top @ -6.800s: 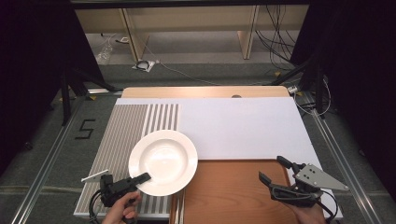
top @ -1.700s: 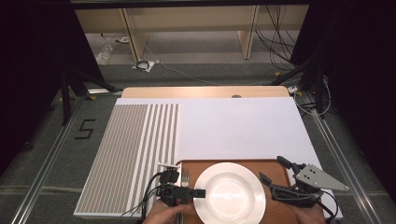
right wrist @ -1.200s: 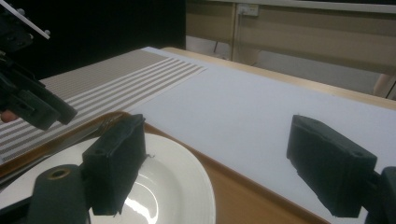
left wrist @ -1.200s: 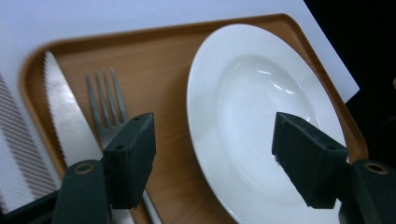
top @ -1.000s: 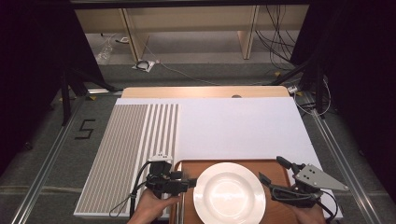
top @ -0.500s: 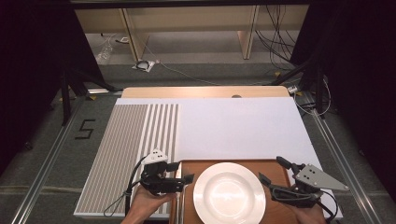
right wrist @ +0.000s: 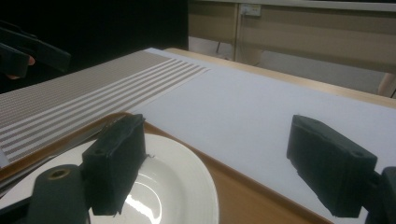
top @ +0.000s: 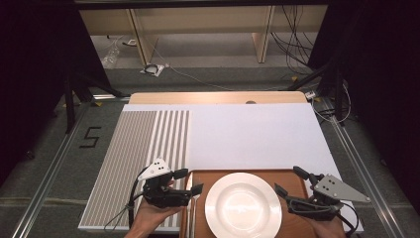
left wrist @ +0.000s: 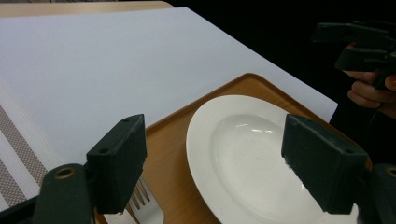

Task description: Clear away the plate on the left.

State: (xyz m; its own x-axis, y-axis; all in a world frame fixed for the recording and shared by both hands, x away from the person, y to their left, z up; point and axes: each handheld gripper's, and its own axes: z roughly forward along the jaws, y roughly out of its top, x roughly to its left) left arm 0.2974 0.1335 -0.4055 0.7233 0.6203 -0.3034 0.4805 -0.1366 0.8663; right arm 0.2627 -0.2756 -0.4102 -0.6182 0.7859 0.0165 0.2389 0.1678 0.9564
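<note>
The black two-jaw left gripper (top: 189, 181) sits low in the person's left hand (top: 151, 218), pointing right, jaws just been opening and standing wide with nothing between the pads. The black right gripper (top: 288, 182) points left, jaws spread wide, gripping nothing.

The high view hangs above my side of the table (top: 247, 129) and looks forward and down, far enough off to take in the whole top and the floor beyond. My forearms enter it from the bottom edge. The left gripper view rides low on my left tool (left wrist: 219, 177), close over the wooden tray (left wrist: 168, 154), facing across the white plate (left wrist: 243, 154) toward my right tool (left wrist: 364, 42). The right gripper view sits just as low on my right tool (right wrist: 219, 177), looking back over the same plate toward the striped mat (right wrist: 70, 102). All three views share the plate and tray.
</note>
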